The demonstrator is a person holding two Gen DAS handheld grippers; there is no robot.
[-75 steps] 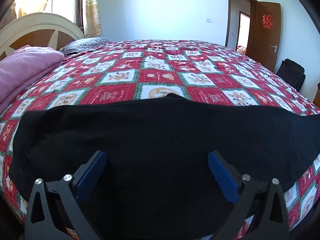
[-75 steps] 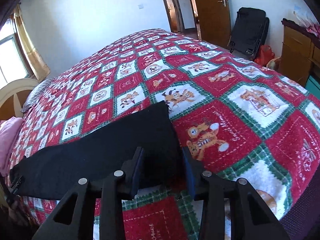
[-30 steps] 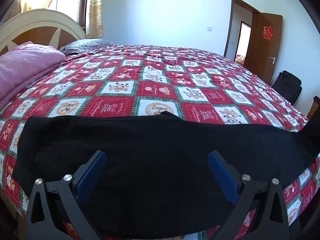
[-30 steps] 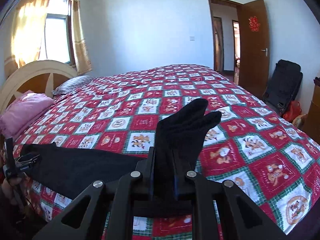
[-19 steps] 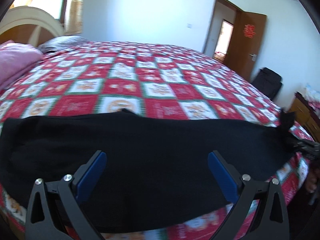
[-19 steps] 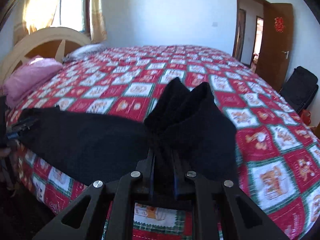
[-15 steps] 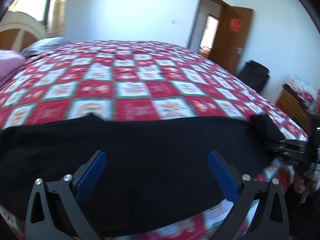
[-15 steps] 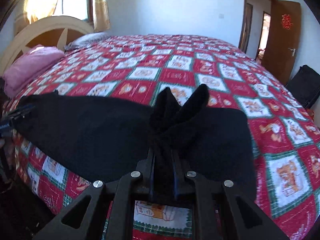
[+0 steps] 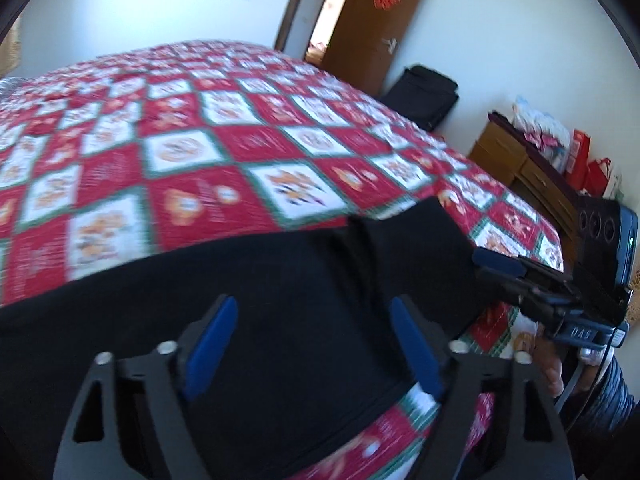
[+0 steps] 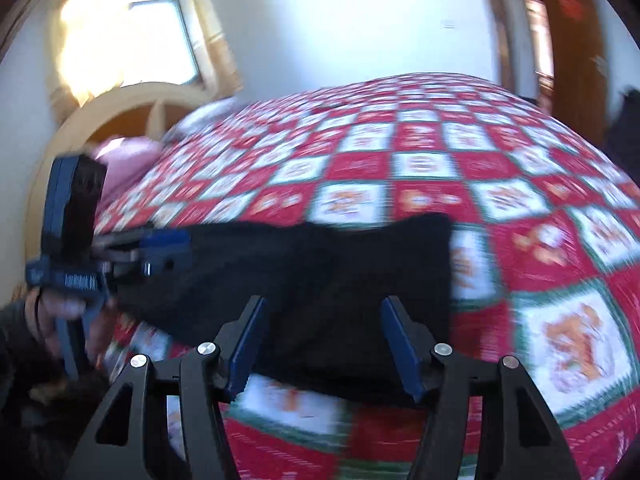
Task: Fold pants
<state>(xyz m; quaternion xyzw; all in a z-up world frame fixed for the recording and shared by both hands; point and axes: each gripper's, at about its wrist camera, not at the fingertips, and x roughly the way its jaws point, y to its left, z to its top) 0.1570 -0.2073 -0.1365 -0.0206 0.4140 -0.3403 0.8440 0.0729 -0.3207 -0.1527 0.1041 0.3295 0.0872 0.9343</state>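
The black pants [image 9: 280, 300] lie along the near edge of the bed, with one end folded back over the rest. In the right wrist view the pants [image 10: 340, 272] show as a shorter, doubled dark block. My left gripper [image 9: 312, 344] is open and empty just above the cloth. My right gripper [image 10: 320, 344] is open and empty over the folded end. Each gripper also shows in the other's view: the right one [image 9: 500, 264] at the pants' right end, the left one [image 10: 164, 252] at the left end. Both views are motion-blurred.
The bed carries a red, white and green checked quilt [image 9: 240, 140]. A pink blanket [image 10: 124, 160] and wooden headboard [image 10: 120, 116] are at the left. A wooden cabinet [image 9: 520, 168], a black bag [image 9: 424, 92] and a brown door [image 9: 380, 20] stand to the right.
My right gripper carried the pant end leftward over the rest, then opened and let it go. My left gripper swung right and stayed open.
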